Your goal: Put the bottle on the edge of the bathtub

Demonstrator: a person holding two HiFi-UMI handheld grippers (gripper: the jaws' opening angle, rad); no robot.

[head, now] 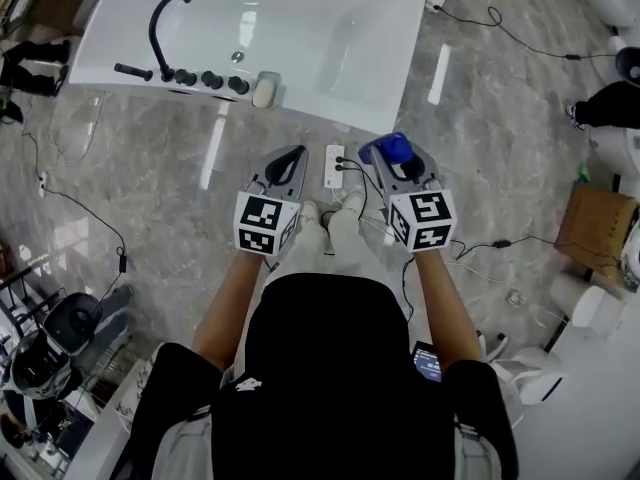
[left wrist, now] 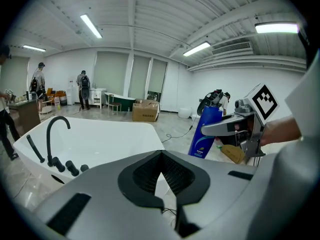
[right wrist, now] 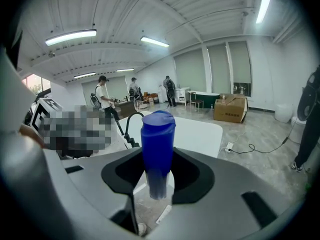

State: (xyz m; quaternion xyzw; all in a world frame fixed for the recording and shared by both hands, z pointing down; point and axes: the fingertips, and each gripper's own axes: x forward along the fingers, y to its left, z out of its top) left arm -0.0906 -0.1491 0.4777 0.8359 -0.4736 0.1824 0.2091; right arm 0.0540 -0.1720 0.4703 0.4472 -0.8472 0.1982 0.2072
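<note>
The likeliest slip starts inside the right gripper (right wrist: 158, 170) itself: the blue bottle (right wrist: 157, 146) is a smooth, tall plastic cylinder pinched across its body by only two pads, so a tilt of the hand could let it rotate or slide through. Further out, the bathtub (head: 330, 108) offers only a narrow, glossy rim. If the bottle is let go off-centre or leaning, I would expect it to topple into the basin or onto the floor. The left stretch of that rim is already taken by the black faucet (head: 165, 23) with its knobs and by a small pale item (head: 266, 90), so a placement there risks a knock. On the floor, a white power strip (head: 334, 166) and loose cables lie between the person's feet and the tub, a tripping hazard on the way forward.

The right gripper stands fairly wide but is clamped on the bottle, which is held upright over the floor, well short of the tub's near rim. The left gripper (left wrist: 161, 156) has its jaws drawn together with nothing between them; it hangs beside the right one, touching nothing.
</note>
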